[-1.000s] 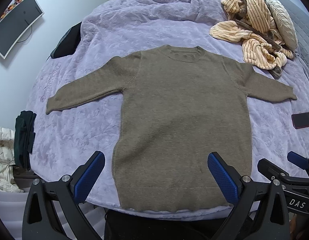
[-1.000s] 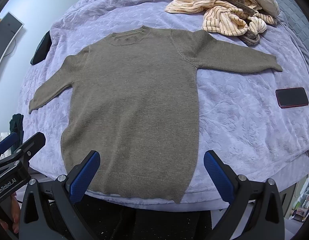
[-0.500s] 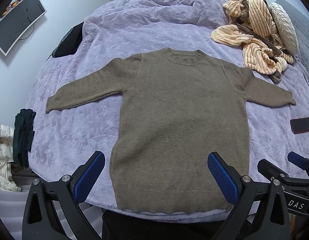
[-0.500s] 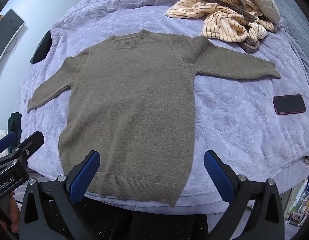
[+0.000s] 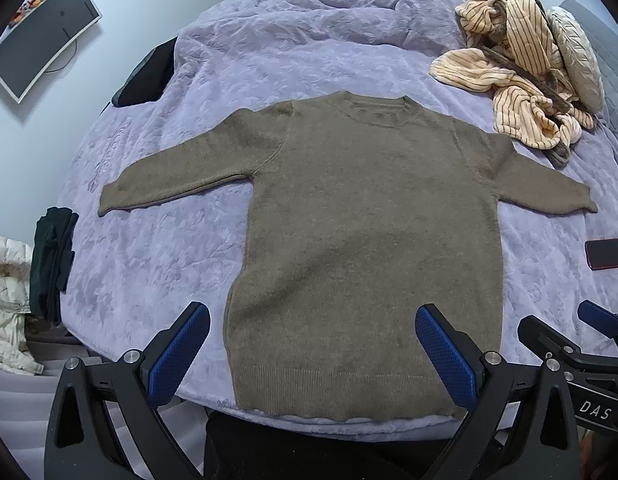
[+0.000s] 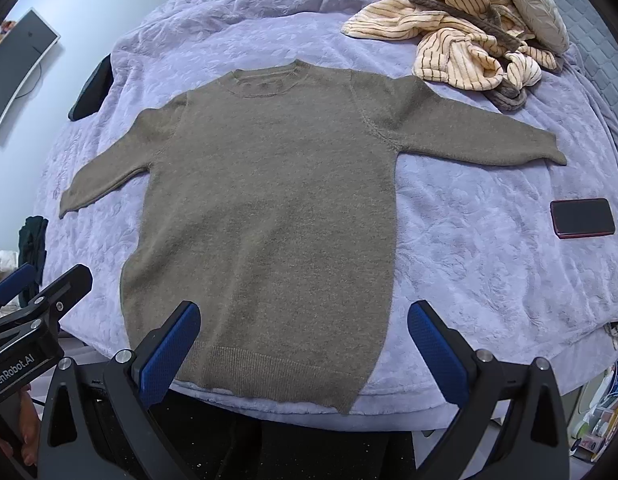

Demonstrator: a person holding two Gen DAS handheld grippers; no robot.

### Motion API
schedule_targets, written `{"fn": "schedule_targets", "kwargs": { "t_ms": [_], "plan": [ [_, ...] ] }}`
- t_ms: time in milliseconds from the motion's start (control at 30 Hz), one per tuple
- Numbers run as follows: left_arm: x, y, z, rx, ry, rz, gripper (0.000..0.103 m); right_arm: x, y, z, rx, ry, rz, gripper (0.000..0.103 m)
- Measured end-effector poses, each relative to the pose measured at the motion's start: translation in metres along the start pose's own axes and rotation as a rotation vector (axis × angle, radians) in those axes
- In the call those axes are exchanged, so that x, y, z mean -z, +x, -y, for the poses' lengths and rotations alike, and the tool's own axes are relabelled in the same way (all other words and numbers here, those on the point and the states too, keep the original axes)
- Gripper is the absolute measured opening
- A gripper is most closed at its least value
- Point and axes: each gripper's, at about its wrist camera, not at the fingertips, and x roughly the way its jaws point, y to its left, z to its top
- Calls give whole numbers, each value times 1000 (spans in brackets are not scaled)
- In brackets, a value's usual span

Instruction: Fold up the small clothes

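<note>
A brown sweater (image 5: 369,240) lies flat on the purple blanket (image 5: 149,264) of a bed, straight ahead of both tools. Its bottom edge is closest to them and its neck is far away. Both sleeves stick out to the sides.

The left gripper (image 5: 311,354) is wide open and holds nothing. It hangs just above the bottom edge of the sweater. The right gripper (image 6: 303,354) is wide open too, empty, and over the right bottom corner.

No fold looks started yet. The first good step is probably to bring a sleeve across the body. To do that well, each tool should reach far forward and out to its side, pinch the sleeve near the cuff, and lift it only a little. Pinch just the sweater, not the fluffy blanket under it. Lay the sleeve down flat with no bumps.

A phone (image 6: 583,218) lies to the right of the right gripper, near the right sleeve. A striped blanket (image 6: 457,36) is bunched up far ahead. Keep the sweater away from both.
</note>
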Motion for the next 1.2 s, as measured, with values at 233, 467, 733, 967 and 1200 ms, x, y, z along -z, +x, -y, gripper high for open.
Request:
{"fn": "schedule_targets", "kwargs": {
  "t_ms": [233,467,733,967,1200],
  "plan": [
    [7,-5,3,-12,-23,0,103,1,-2,1,-12,-29,3,103],
    [20,-8,5,-38,-48,-14,103,5,-1,5,-41,-56,-9,103],
    [26,-7,0,-59,-60,-21,103,8,7,4,-76,-48,-34,103],
    [13,6,-6,-14,-16,-29,103,3,13,-1,-53,-8,-42,103],
    [-11,27,-17,70,68,-38,103,-7,21,-11,-6,83,-44,103]
  ]
}}
